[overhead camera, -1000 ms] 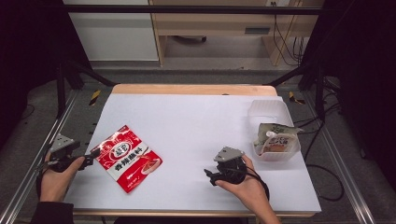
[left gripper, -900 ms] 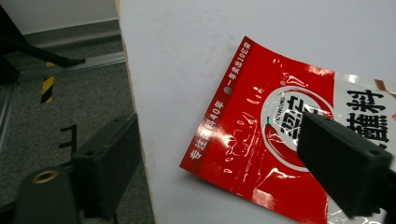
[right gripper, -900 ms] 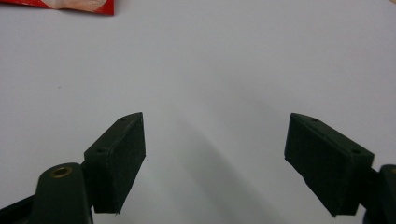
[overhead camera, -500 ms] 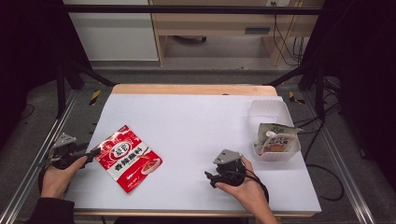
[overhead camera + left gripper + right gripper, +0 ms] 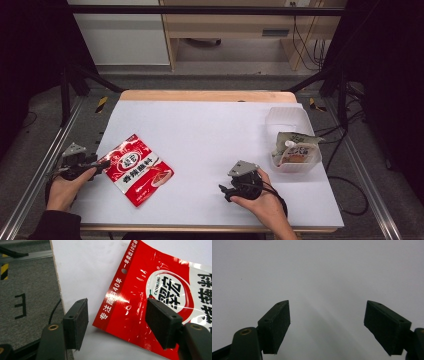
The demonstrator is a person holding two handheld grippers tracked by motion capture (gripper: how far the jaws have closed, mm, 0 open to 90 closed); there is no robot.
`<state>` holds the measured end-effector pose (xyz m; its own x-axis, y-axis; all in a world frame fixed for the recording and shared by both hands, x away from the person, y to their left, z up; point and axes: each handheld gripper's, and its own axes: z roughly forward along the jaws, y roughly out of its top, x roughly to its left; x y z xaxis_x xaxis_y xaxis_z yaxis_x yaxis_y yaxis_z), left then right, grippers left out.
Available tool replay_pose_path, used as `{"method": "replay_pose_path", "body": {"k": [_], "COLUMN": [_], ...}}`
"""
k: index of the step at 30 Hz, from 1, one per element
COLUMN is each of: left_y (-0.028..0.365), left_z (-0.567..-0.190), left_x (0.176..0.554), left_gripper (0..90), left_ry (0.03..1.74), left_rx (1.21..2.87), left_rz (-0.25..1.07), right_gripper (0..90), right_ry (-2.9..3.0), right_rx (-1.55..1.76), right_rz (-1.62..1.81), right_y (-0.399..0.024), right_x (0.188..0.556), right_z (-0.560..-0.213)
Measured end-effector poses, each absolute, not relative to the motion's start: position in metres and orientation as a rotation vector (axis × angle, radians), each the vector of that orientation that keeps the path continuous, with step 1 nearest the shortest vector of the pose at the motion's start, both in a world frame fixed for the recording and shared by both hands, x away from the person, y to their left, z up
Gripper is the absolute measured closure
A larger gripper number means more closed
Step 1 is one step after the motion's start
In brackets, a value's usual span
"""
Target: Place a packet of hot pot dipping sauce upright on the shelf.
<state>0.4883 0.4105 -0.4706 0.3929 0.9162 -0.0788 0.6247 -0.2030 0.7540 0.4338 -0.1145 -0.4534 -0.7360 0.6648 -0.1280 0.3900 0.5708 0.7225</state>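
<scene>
A red and white seasoning packet (image 5: 137, 170) (image 5: 150, 290) lies flat on the white table (image 5: 210, 130) near its left edge. My left gripper (image 5: 102, 165) (image 5: 116, 302) is low at the packet's left corner. That corner lies between the jaws, which have just been closing. The left pad (image 5: 80, 322) stands clear of the packet's edge and the other pad (image 5: 162, 322) hovers over the red print, so nothing is pinched. My right gripper (image 5: 225, 190) (image 5: 327, 302) rests open over bare table at the front right, with nothing between its fingers.
A clear plastic container (image 5: 287, 120) sits at the table's right edge with a spouted pouch (image 5: 295, 150) in its near part. A metal rail and grey floor (image 5: 25, 290) run just past the table's left edge. A wooden strip borders the far edge.
My left gripper has sunk a little toward the packet's corner and its jaws have narrowed around it. The packet and my right hand have stayed put.
</scene>
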Motion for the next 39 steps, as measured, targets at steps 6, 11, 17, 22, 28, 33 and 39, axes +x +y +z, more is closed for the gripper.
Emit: {"method": "replay_pose_path", "body": {"k": [6,11,17,22,28,33,39], "left_y": [0.41,0.411,0.41,0.412,0.414,0.408,0.401], "left_z": [-0.473,-0.474,-0.474,-0.472,-0.467,-0.462,-0.463], "left_x": [0.489,0.49,0.49,0.488,0.485,0.479,0.48], "left_gripper": [35.1,35.6,36.6,41.1,47.8,52.7,52.6], "left_ry": [1.32,1.327,1.325,1.312,1.296,1.251,1.237], "left_rx": [1.934,1.93,1.934,1.919,1.886,1.9,1.942], "left_rz": [0.49,0.47,0.454,0.438,0.411,0.377,0.363], "right_gripper": [21.3,21.3,21.3,21.4,21.3,21.4,21.4], "right_ry": [2.423,2.431,2.43,2.433,2.437,2.439,2.439], "right_rx": [0.856,0.847,0.843,0.842,0.837,0.839,0.836], "right_rz": [0.975,0.965,0.965,0.964,0.958,0.956,0.949], "right_y": [-0.114,-0.114,-0.114,-0.114,-0.113,-0.114,-0.114], "right_x": [0.434,0.433,0.434,0.434,0.434,0.434,0.434], "right_z": [-0.454,-0.454,-0.455,-0.455,-0.455,-0.456,-0.456]}}
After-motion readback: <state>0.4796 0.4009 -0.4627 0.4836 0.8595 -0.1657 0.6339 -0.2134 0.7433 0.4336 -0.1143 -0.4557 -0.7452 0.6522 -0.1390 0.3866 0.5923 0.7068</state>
